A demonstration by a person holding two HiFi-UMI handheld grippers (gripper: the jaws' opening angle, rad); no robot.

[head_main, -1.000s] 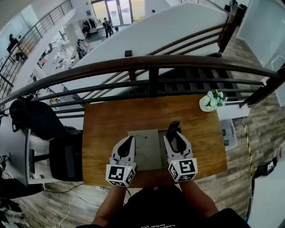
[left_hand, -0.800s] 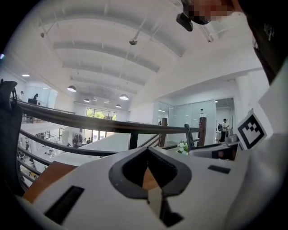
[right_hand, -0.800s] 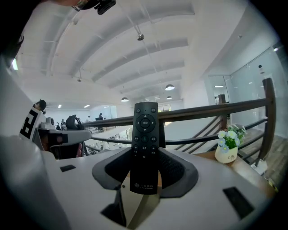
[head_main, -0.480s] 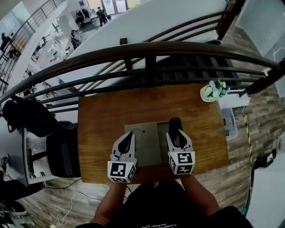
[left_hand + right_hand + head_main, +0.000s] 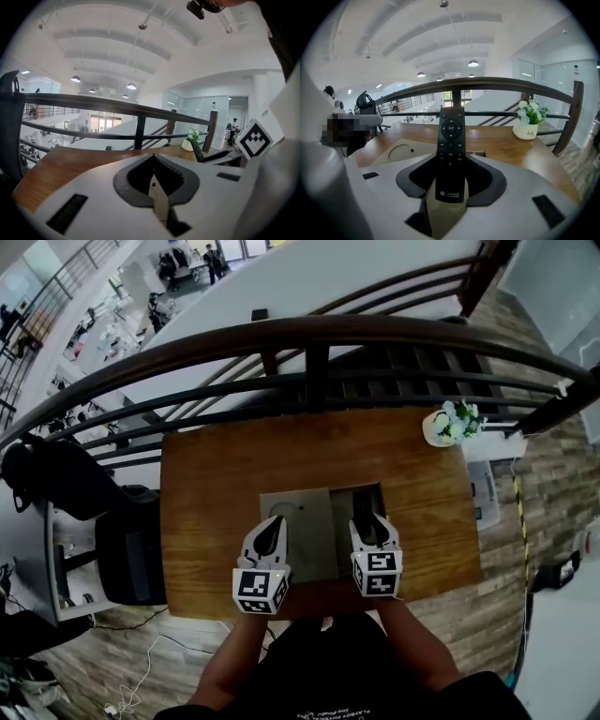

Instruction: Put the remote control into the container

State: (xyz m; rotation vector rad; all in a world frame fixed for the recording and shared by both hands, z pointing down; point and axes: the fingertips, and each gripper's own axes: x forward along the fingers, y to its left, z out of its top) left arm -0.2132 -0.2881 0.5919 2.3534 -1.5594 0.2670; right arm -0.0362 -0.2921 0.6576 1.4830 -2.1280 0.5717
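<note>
Right gripper [image 5: 451,160] has its jaws clamped on the remote control [image 5: 451,140]: black, button face up, lower end pinched between the pads, top end sticking out forward past the tips. Left gripper [image 5: 152,159] has jaws together with nothing between them. In the head view the left gripper [image 5: 272,529] and right gripper [image 5: 370,526] sit side by side at the near edge of the wooden table [image 5: 216,493], both pointing away from the person. The container [image 5: 300,540], a flat grey box, lies between and just ahead of them. Its lid with a round recess [image 5: 401,152] is ahead-left of the right gripper, and the dark open part is right in front of the right tips, with the remote's front end over it. Can't tell if the remote touches the box. The left tips are over the container's left part. A white flower pot [image 5: 528,129] stands ahead-right of the right gripper, well apart. A dark railing [image 5: 309,343] runs beyond the table's far edge. A black chair [image 5: 84,493] is off to the left of the left gripper.
</note>
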